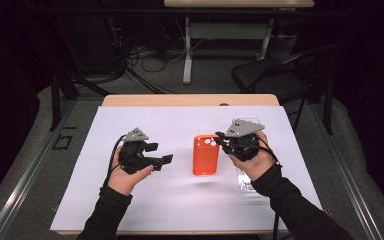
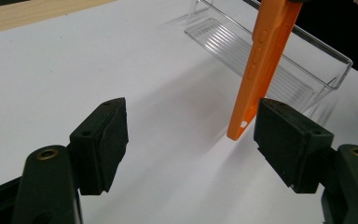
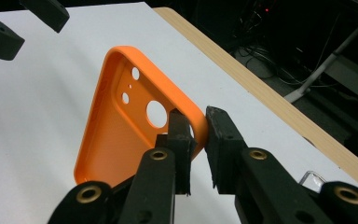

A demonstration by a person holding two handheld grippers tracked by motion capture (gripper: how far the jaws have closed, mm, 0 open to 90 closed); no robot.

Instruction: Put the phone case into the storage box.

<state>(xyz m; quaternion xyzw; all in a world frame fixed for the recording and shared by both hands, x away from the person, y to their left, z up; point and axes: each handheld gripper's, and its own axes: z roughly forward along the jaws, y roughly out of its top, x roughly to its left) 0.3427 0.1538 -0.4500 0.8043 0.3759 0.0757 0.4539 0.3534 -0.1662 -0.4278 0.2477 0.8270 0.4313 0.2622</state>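
One orange phone case (image 1: 206,154) hangs above the table's (image 1: 180,200) middle, its rim pinched by the right gripper (image 1: 226,141). The left gripper (image 1: 162,153) gapes wide. One clear tray (image 2: 279,60) lies near the right edge.

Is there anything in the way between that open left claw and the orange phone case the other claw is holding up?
Nothing visible. The left claw is open, and only bare white table cover lies between it and the orange phone case, which the right claw pinches by its rim. The clear tray sits behind the case.
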